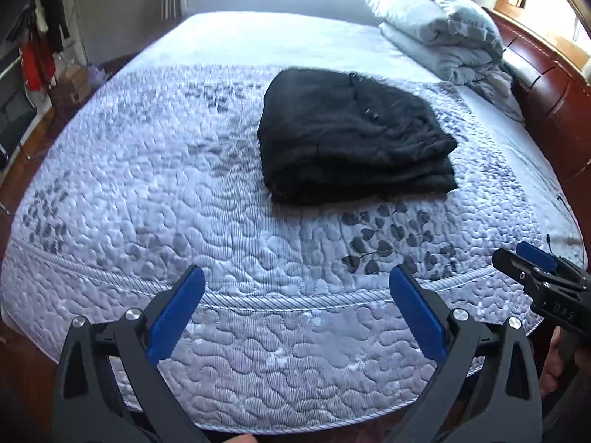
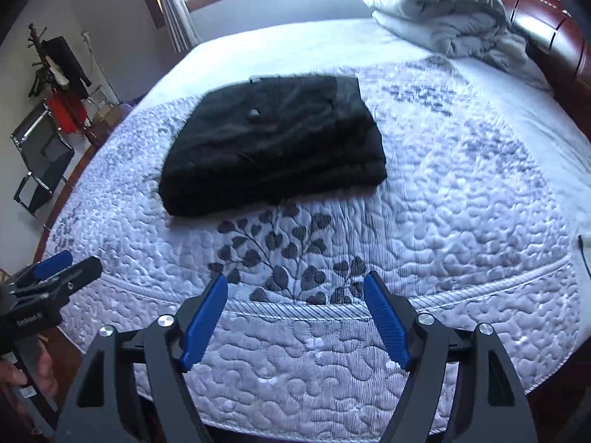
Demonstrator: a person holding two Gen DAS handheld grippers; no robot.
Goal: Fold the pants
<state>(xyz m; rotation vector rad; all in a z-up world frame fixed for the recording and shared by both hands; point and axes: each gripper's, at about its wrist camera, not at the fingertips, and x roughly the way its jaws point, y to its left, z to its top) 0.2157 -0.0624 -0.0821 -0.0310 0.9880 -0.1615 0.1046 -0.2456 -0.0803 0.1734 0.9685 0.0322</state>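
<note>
The black pants (image 1: 351, 136) lie folded into a compact stack on the quilted mattress (image 1: 147, 192), in the middle of the bed; they also show in the right wrist view (image 2: 273, 144). My left gripper (image 1: 297, 275) is open and empty, held back over the bed's near edge, well short of the pants. My right gripper (image 2: 295, 282) is open and empty too, also near the front edge. Each gripper shows at the side of the other's view: the right gripper (image 1: 532, 262) and the left gripper (image 2: 66, 262).
A folded grey duvet and pillow (image 1: 439, 26) sit at the far right corner by the dark wooden headboard (image 1: 546, 85). A coat rack (image 2: 55, 70) and a chair (image 2: 40, 158) stand on the floor left of the bed.
</note>
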